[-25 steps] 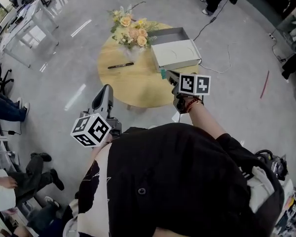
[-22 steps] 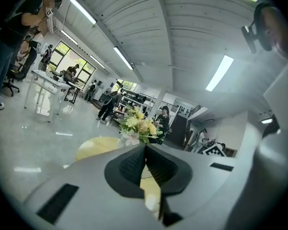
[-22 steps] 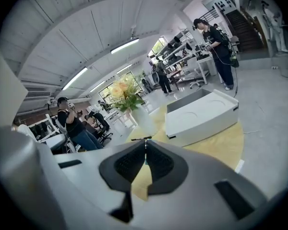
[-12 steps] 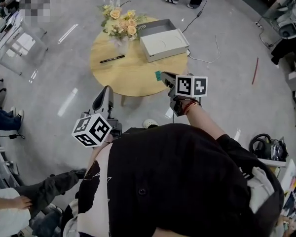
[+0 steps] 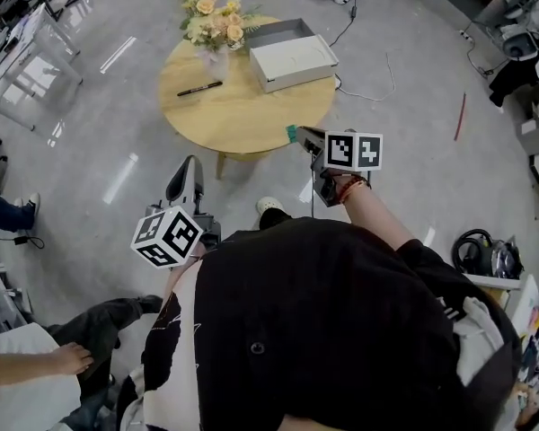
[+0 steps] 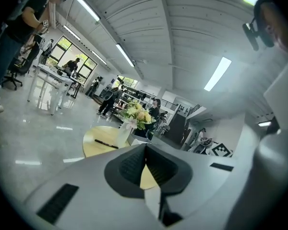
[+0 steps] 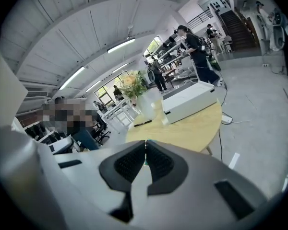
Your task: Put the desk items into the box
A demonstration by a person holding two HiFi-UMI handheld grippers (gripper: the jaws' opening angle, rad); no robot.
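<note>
A round wooden table (image 5: 242,115) carries a white box (image 5: 294,61), a black pen (image 5: 199,88) and a vase of flowers (image 5: 213,27). My right gripper (image 5: 298,134) hangs just off the table's near right edge, shut on a small teal item (image 5: 291,134). In the right gripper view only a teal sliver (image 7: 146,141) shows between the closed pads, with the box (image 7: 189,101) and pen (image 7: 142,123) far ahead. My left gripper (image 5: 191,162) is shut and holds nothing, over the floor short of the table. It (image 6: 145,150) points toward the pen (image 6: 106,144).
A cable (image 5: 368,88) trails on the floor right of the table, and a red strip (image 5: 459,117) lies farther right. A shoe (image 5: 268,206) shows below the table. Seated people's legs (image 5: 117,317) are at lower left, and desks (image 5: 18,25) stand at upper left.
The table and box have slid up and away in the head view. The right gripper, still holding the teal item, has gone from beside the box to off the table's near edge.
</note>
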